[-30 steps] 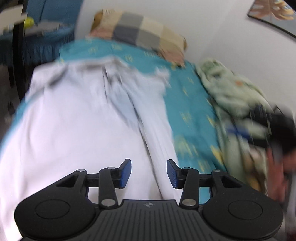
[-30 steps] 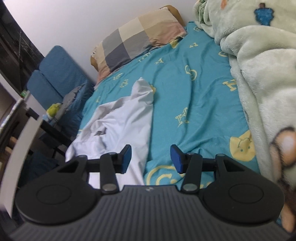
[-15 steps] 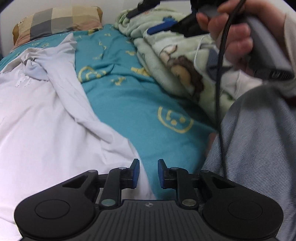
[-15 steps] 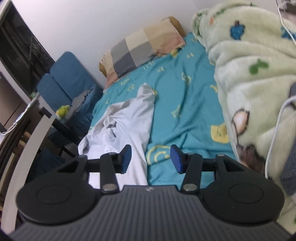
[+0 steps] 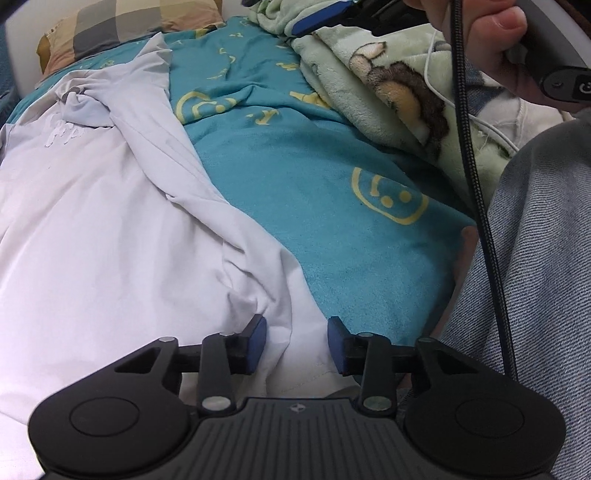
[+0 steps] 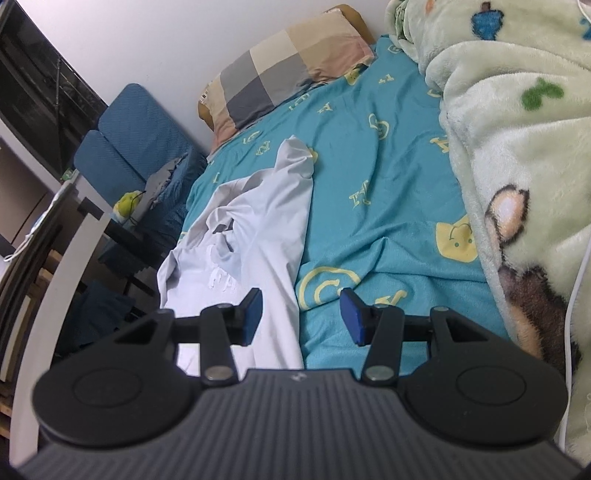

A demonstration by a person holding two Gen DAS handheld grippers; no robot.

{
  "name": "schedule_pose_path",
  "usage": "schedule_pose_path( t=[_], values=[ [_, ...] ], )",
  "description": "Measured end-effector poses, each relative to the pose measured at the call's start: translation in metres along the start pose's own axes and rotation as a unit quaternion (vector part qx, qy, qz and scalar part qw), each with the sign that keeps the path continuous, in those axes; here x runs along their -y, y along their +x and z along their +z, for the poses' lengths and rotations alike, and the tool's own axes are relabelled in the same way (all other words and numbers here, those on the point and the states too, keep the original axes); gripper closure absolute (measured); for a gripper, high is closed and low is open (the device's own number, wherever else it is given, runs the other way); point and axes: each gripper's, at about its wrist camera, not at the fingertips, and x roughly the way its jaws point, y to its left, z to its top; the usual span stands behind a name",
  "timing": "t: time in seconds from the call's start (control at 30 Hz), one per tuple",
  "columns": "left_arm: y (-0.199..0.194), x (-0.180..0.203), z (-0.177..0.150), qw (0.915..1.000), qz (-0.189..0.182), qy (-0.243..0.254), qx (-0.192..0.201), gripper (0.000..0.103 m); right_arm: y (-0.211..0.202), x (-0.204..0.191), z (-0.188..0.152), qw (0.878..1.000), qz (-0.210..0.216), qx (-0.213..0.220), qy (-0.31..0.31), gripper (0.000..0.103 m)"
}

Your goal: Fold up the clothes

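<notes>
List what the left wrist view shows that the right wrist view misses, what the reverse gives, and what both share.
Only the left wrist view: the left gripper, its jaws opening, straddling the near edge of the white shirt without pressing it; the person's hand holding the other gripper's handle, a black cable and a grey trouser leg.

Only the right wrist view: the right gripper, open with nothing between its pads, a blue chair and a dark cabinet.

Both: the shirt, the teal bedsheet, the checked pillow and the green fleece blanket.
</notes>
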Motion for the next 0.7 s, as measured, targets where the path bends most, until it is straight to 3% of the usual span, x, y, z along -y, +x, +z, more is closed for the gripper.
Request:
schedule_pose_path(
  t=[0.1,0.13,0.27,0.33,0.4,0.47,0.57,0.63,0.7],
  values=[
    [0.001,0.004,-0.002,0.9997,0.009,0.02,0.005,0.094,0.004,-0.001,-0.001,1.0,-0.004,-0.006,-0.004,0.053],
    [0.0,0.004,-0.002,0.9997,0.006,0.021,0.008,0.097,0.005,-0.001,-0.001,1.0,-0.007,-0.008,-0.006,0.053],
    [-0.021,-0.005,0.002,0.9989,-0.037,0.002,0.028,0.099,0.01,0.0,0.0,1.0,-0.006,-0.016,-0.002,0.053],
    [-0.047,-0.023,0.007,0.9937,-0.083,-0.053,0.052,0.099,0.01,0.003,0.0,1.0,0.003,-0.013,0.006,0.053],
    [-0.072,-0.05,0.006,0.9803,-0.129,-0.13,0.072,0.099,0.008,0.003,0.0,1.0,0.009,-0.009,0.008,0.053],
    [-0.091,-0.082,-0.004,0.9604,-0.161,-0.212,0.082,0.099,0.009,0.002,0.001,1.0,0.016,-0.009,0.006,0.053],
    [-0.097,-0.127,-0.031,0.9257,-0.159,-0.339,0.055,0.099,0.016,-0.004,0.0,1.0,0.019,-0.02,-0.004,0.053],
    [-0.089,-0.143,-0.046,0.9168,-0.118,-0.381,0.02,0.099,0.022,-0.013,-0.003,0.999,0.012,-0.032,-0.025,0.053],
    [-0.081,-0.148,-0.049,0.9182,-0.082,-0.388,-0.004,0.099,0.029,-0.023,-0.009,0.998,0.004,-0.046,-0.048,0.053]
  ],
)
